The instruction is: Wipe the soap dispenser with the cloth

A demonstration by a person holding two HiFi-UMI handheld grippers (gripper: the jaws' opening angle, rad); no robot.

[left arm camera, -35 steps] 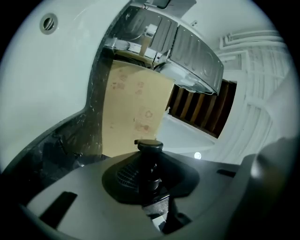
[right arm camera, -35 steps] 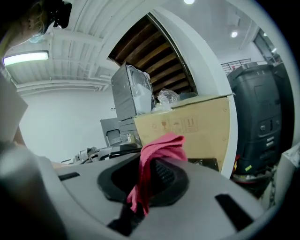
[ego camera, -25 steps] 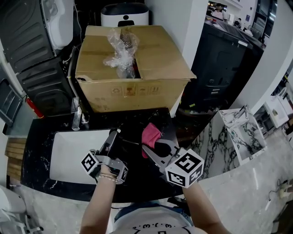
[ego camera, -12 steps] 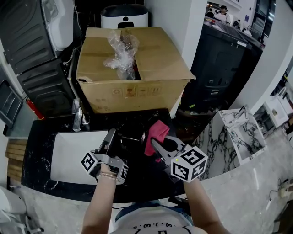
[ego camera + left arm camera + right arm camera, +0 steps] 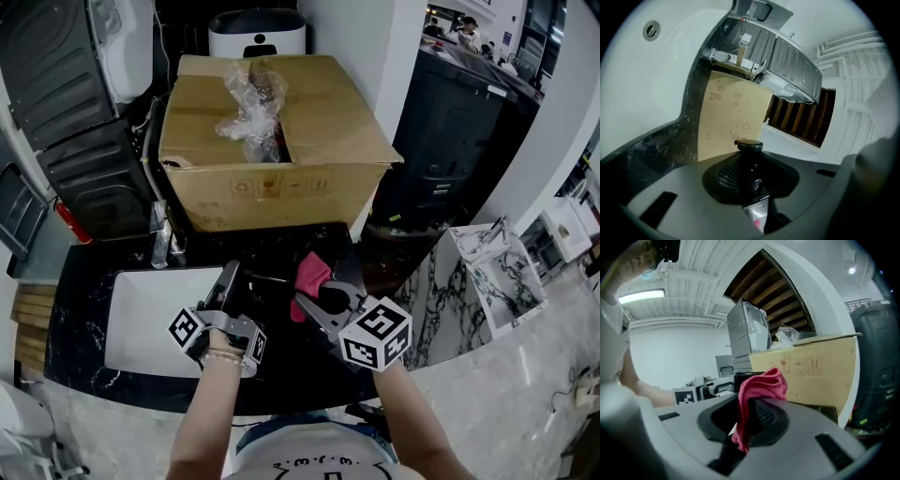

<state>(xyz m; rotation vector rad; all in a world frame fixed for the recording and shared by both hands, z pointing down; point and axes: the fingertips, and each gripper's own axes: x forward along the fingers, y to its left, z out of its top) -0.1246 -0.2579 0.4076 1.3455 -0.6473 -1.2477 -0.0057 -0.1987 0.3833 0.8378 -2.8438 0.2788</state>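
Soap dispenser (image 5: 750,161) sits clamped in your left claw (image 5: 228,279), its dark neck squeezed between the two jaws, which stand only a little apart around it. Seen along that claw, the pump head is at the far end and the labelled body comes back toward the camera. Its long axis therefore runs roughly along the jaws rather than across them. From your head view it is dark against the black desk (image 5: 84,281) and the body is hard to make out. A thin spout-like line sticks out to the right, toward the cloth (image 5: 310,274). You hold the dispenser over the desk, just right of the white sink (image 5: 141,323) and in front of the cardboard box (image 5: 272,187). Your right claw (image 5: 319,298) is closed on the pink cloth, with a fold standing up past the tips and a tail hanging down between the jaws. The cloth is just beside the dispenser on its right; whether they touch cannot be told from any view
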